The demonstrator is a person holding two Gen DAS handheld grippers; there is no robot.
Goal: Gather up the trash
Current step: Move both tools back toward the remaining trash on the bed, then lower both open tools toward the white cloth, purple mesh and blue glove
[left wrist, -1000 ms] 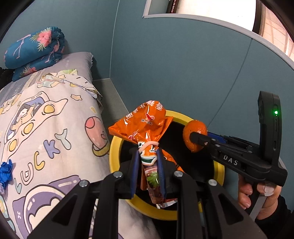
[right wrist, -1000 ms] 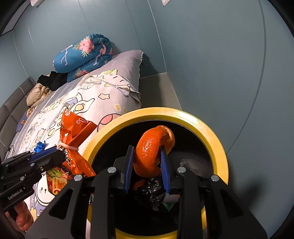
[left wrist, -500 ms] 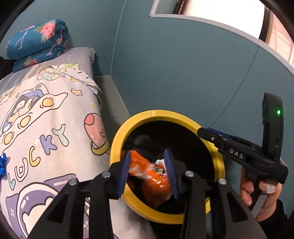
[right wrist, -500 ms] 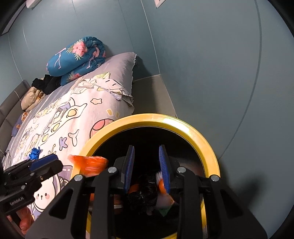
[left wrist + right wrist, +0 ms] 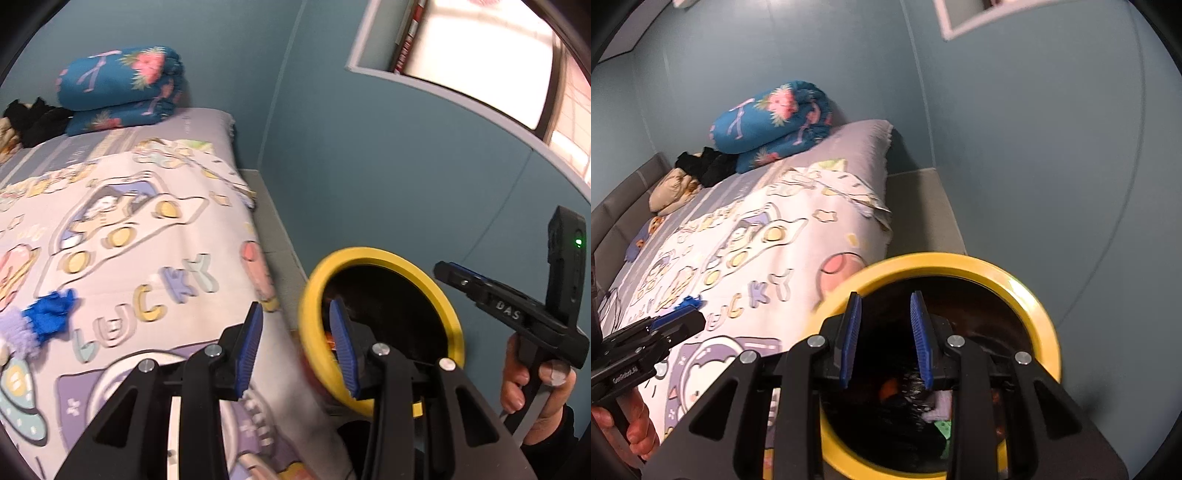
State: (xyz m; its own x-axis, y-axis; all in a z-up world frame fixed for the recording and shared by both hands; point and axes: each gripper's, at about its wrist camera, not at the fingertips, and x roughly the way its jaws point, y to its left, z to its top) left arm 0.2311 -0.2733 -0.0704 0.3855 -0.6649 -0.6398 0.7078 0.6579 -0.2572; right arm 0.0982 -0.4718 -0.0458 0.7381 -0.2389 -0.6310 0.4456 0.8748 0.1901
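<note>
The yellow-rimmed black bin [image 5: 960, 260] stands on the floor beside the bed. Inside it I see dark trash, an orange scrap [image 5: 890, 387] and a pale piece [image 5: 942, 402]. My right gripper [image 5: 885, 325] hangs open above the bin's mouth with nothing between its blue pads. In the left wrist view the bin [image 5: 384, 256] is at centre right with a bit of orange wrapper [image 5: 330, 338] just inside. My left gripper [image 5: 295, 332] is open and empty over the bed's edge, left of the bin. A crumpled blue scrap [image 5: 51, 314] lies on the bedcover.
The bed with a cartoon cover [image 5: 155, 229] fills the left. A rolled blue floral blanket [image 5: 772, 114] and dark clothes [image 5: 705, 166] lie at its far end. Teal walls [image 5: 1015, 147] close in behind and to the right of the bin. A hand [image 5: 535, 391] holds the right gripper.
The left gripper let the orange wrapper fall into the bin and swung left over the bed. The right gripper dropped the orange peel into the bin and lifted, open.
</note>
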